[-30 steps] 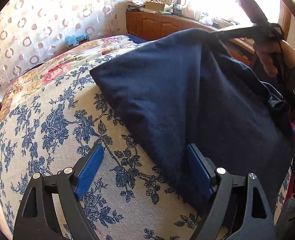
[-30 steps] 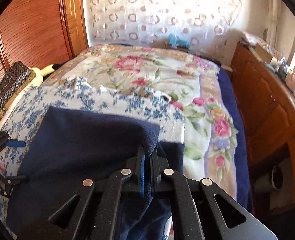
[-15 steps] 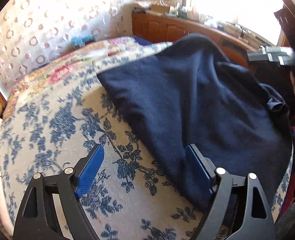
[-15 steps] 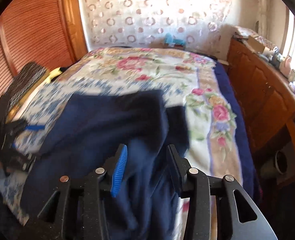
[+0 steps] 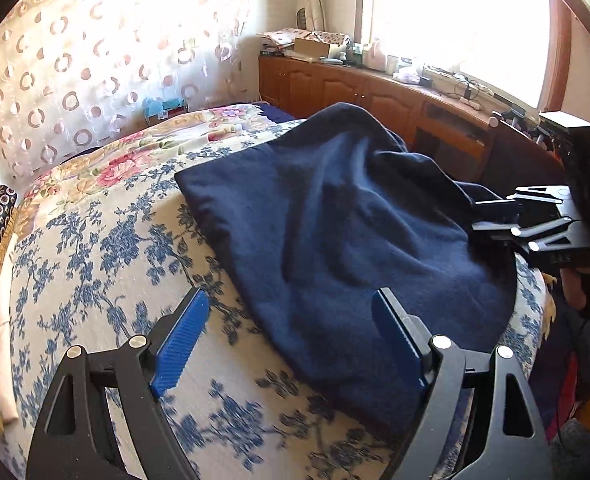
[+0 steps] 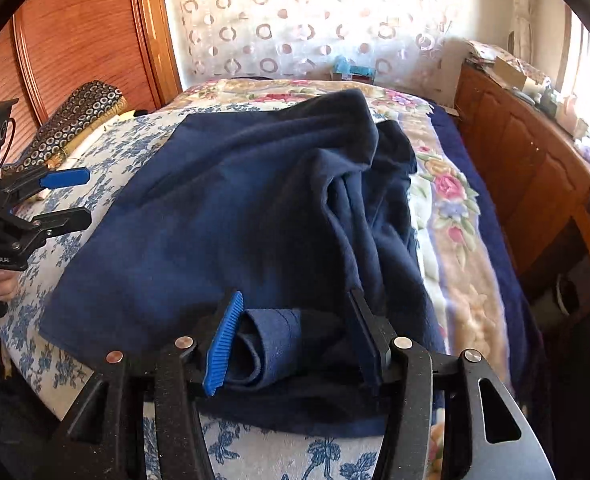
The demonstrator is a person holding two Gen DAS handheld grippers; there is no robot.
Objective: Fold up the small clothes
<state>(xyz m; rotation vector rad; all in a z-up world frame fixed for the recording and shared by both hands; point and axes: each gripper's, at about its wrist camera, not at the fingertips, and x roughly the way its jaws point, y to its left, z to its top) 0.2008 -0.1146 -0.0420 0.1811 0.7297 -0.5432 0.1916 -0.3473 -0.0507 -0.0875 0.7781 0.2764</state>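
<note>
Your navy garment [image 6: 255,208] lies rumpled on the bed [image 5: 95,264], a rolled cuff between your spread right gripper [image 6: 295,340]. Your left gripper [image 5: 291,340] gapes over its edge.

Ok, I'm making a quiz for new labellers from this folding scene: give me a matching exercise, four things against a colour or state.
Things:
1. left gripper
2. navy garment
3. bedspread
4. cabinet

Descriptions:
a. brown wood
b. open, holding nothing
c. lying rumpled on the bed
d. white with blue flowers

Pairs: 1-b, 2-c, 3-d, 4-a
</note>
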